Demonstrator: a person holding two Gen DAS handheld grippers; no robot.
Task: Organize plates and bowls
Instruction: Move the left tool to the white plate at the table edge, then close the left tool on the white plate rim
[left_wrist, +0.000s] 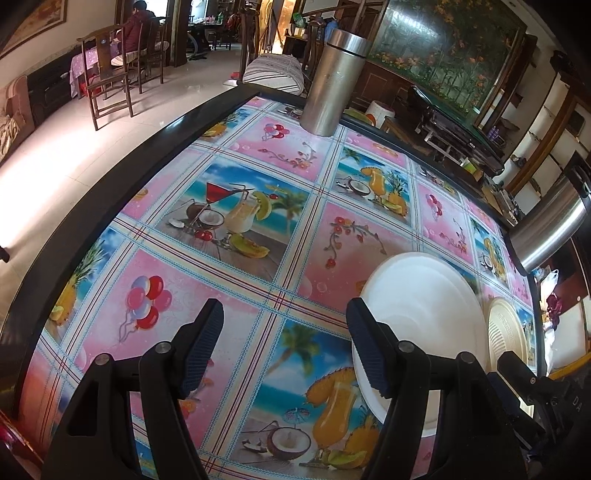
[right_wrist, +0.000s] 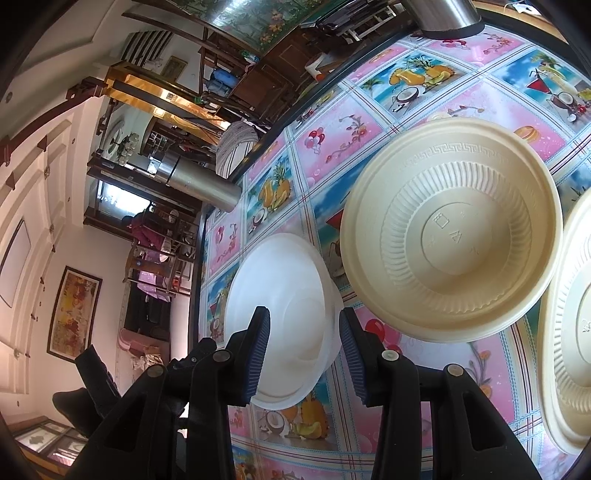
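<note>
A white bowl (right_wrist: 291, 317) sat upright on the patterned tablecloth (left_wrist: 258, 229), plain and smooth, with a rolled rim and a shallow round well. Taking this bowl as the landmark, a cream bowl (right_wrist: 454, 229) stood just beside it in the right wrist view, up and to the right, its rim close to the white one though contact could not be told. The cream bowl was upright too, with a key-pattern band under the rim, fluted inner walls and a flat base bearing moulded marks. Beyond it, farther from the white bowl, the edge of a second cream dish (right_wrist: 569, 332) with the same fluting showed, mostly cut off by the frame.
</note>
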